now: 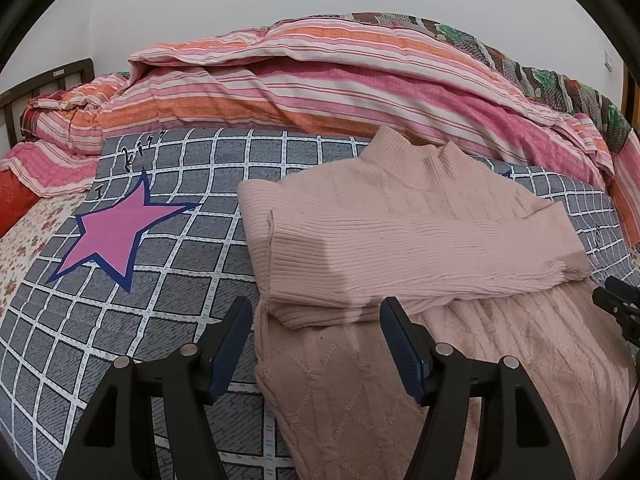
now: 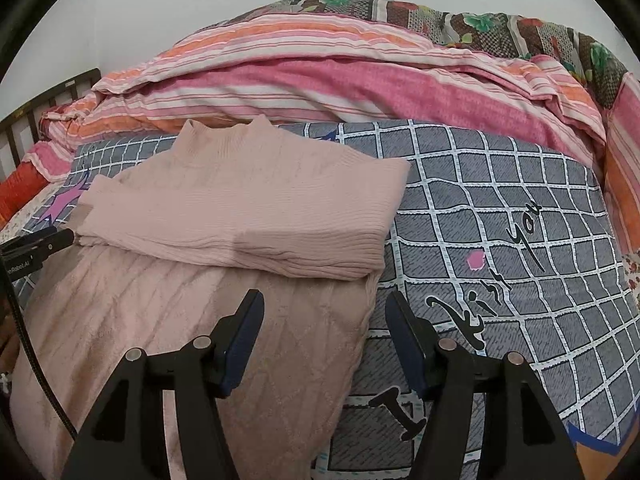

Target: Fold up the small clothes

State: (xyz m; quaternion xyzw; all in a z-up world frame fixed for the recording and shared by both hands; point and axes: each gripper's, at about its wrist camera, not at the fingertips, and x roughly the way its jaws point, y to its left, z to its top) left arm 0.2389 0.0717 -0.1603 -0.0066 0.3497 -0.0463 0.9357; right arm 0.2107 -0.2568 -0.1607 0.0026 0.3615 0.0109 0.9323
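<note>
Grey checked bedding (image 1: 192, 184) covered the bed, where the pink sweater (image 1: 400, 240) lay at centre frame with sleeves folded across, while the left hand-held gripper (image 1: 316, 312) and right hand-held gripper (image 2: 324, 304) both hovered wide and empty over its lower side edges.

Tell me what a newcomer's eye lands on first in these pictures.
The pink sweater lies mid-bed on the grey checked sheet, sleeves folded across its chest. A big pink star is printed left of it. The striped quilt is heaped behind, and both open grippers hover at the sweater's lower edges.
</note>
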